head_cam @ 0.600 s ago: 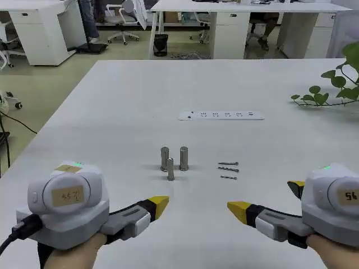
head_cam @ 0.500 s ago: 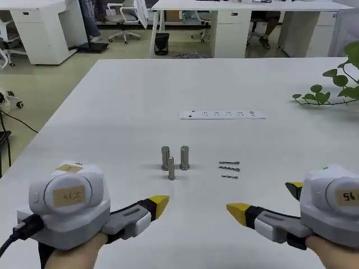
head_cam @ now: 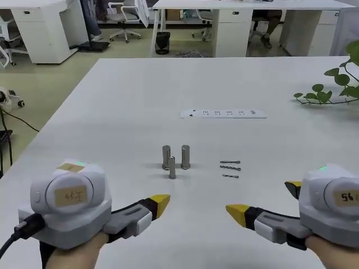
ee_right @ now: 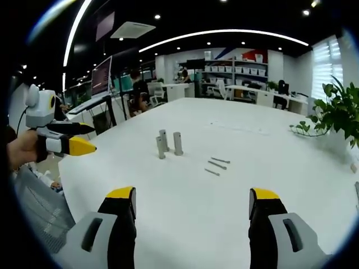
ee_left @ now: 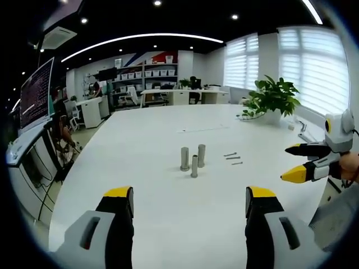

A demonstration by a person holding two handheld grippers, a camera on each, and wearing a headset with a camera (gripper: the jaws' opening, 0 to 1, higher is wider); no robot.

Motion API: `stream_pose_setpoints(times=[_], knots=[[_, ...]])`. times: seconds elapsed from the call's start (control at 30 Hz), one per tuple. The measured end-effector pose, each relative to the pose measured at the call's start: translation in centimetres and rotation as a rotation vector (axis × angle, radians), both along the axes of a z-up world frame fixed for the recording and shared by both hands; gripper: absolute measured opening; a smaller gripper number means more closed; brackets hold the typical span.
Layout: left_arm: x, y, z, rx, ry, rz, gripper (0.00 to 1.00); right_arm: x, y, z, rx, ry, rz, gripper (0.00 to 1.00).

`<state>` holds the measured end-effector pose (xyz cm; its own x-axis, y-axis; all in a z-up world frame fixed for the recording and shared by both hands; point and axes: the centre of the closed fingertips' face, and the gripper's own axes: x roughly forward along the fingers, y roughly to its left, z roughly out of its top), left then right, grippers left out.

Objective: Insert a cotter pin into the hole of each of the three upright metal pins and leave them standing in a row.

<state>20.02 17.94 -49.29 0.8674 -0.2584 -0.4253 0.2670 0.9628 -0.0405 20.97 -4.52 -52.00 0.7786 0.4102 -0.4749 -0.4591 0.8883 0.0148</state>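
Midway across the white table (head_cam: 112, 112), 3 upright grey metal pins (head_cam: 175, 159) stand tightly clustered, 3 thin cotter pins (head_cam: 229, 168) lying just right. Risk: a jaw reaching in may topple a neighbouring pin. Yellow-tipped left gripper (ee_left: 188, 196) and right gripper (ee_right: 188, 196) hover on the near side, jaws open, empty.

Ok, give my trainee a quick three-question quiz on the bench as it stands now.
1. True or false: the left gripper and the right gripper are both open and hold nothing.
2. In the head view, on which side of the metal pins do the cotter pins lie? A) left B) right C) on top of them
3. How many cotter pins sit in a metal pin's hole?
Key: 1 true; 2 B; 3 none, as all three lie loose on the table.
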Motion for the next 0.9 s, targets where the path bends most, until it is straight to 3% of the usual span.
stream_pose_setpoints(times=[0.63, 0.9], knots=[[-0.1, 0.1, 0.1, 0.020, -0.004, -0.005, 0.80, 0.1, 0.2, 0.3, 0.014, 0.008, 0.009, 0.82], [-0.1, -0.1, 0.3, 0.027, -0.016, -0.017, 0.78, 0.3, 0.3, 1.0, 0.023, -0.013, 0.023, 0.81]])
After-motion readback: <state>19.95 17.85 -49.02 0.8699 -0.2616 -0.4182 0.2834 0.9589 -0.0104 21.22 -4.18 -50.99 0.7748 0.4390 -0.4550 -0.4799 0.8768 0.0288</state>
